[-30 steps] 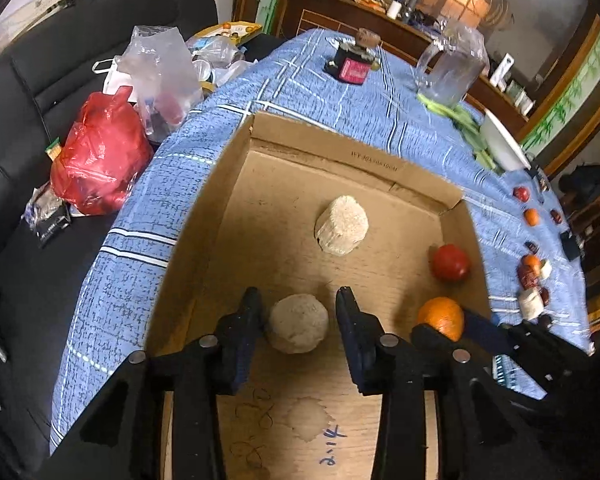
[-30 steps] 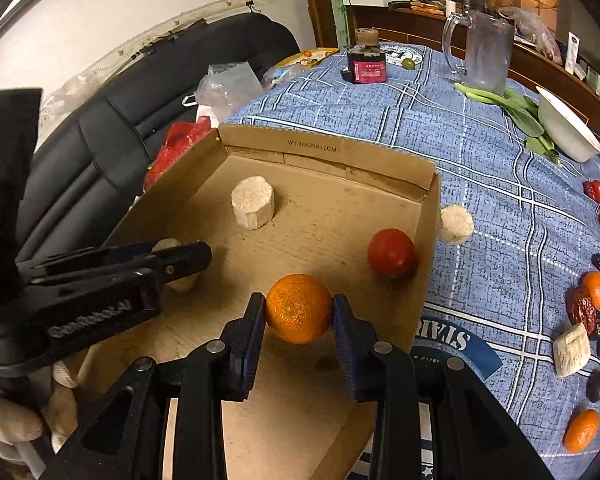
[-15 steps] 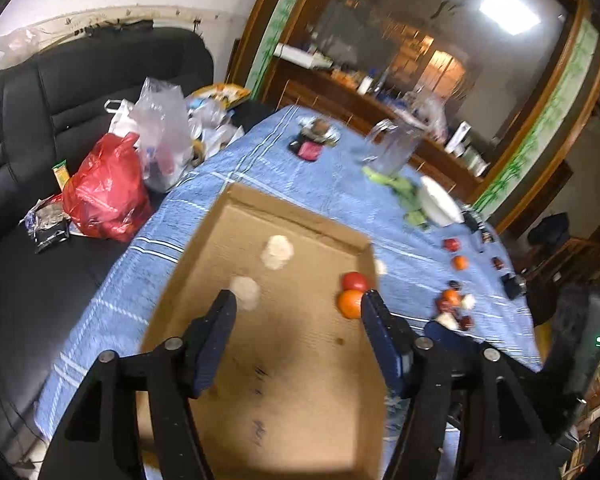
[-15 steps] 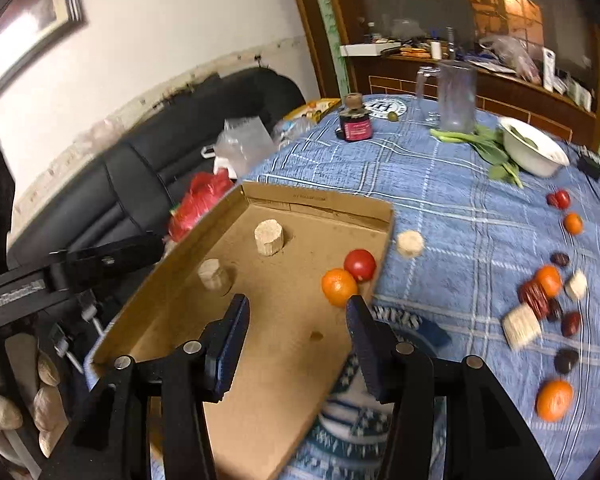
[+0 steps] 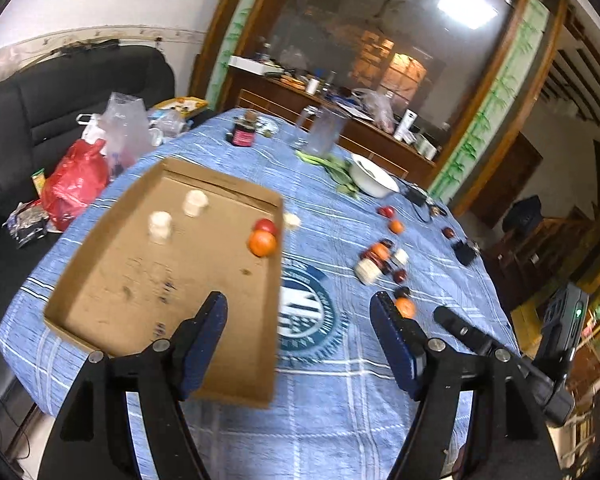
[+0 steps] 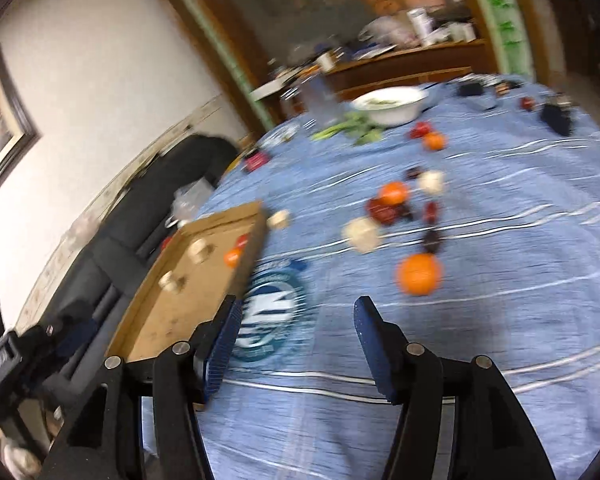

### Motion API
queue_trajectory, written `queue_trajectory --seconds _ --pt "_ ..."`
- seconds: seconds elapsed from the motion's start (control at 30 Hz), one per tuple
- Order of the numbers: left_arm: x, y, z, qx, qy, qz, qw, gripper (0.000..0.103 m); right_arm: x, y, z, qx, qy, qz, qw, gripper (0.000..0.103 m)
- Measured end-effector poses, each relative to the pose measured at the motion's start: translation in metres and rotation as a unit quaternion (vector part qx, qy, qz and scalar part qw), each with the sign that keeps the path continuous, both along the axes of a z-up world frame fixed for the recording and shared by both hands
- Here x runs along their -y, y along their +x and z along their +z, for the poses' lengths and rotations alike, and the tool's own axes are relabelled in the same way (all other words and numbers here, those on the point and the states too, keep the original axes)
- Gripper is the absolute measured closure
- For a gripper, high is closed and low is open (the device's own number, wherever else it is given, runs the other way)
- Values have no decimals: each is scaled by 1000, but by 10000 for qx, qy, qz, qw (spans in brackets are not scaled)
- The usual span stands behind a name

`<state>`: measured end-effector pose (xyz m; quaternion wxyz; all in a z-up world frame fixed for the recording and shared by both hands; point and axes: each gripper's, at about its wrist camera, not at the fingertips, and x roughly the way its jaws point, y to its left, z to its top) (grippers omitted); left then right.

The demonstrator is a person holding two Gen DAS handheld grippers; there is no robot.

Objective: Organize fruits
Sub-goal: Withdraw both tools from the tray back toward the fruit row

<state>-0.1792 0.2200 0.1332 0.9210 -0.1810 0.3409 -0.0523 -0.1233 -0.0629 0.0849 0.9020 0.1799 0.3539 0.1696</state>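
A shallow cardboard box (image 5: pixel 112 280) lies on the blue tablecloth. It holds an orange (image 5: pixel 262 243), a red tomato (image 5: pixel 265 225) and two pale round pieces (image 5: pixel 160 225). The box also shows in the right wrist view (image 6: pixel 172 316). My left gripper (image 5: pixel 298 334) is open and empty, high above the box's near right corner. My right gripper (image 6: pixel 296 340) is open and empty above the cloth. An orange (image 6: pixel 419 274) lies just ahead of it. Several oranges, dark red fruits and pale pieces (image 6: pixel 396 210) lie scattered on the cloth.
A white bowl (image 5: pixel 374 178) with greens, a glass jug (image 5: pixel 324 132) and a dark jar (image 5: pixel 244 134) stand at the table's far side. A red bag (image 5: pixel 76 184) and clear bags lie on the black sofa at left. The right gripper shows in the left view (image 5: pixel 500 356).
Both grippers let go of their pieces in the box, opened wide, and pulled up and back. The right one swung right, over the scattered fruit.
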Motion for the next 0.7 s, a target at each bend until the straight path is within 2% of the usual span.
queue_trajectory --seconds 0.17,0.3,0.7 --pt "29 -2 -6 -55 149 -300 9994 30 38 -11 1 105 -5 -430 9990 39" --pt "49 1 -17 -192 255 -541 9980 30 54 -6 -6 -4 62 -583 9983 38" --pt "51 16 -54 -605 242 -513 9966 30 48 5 -41 -414 -74 -448 9981 38"
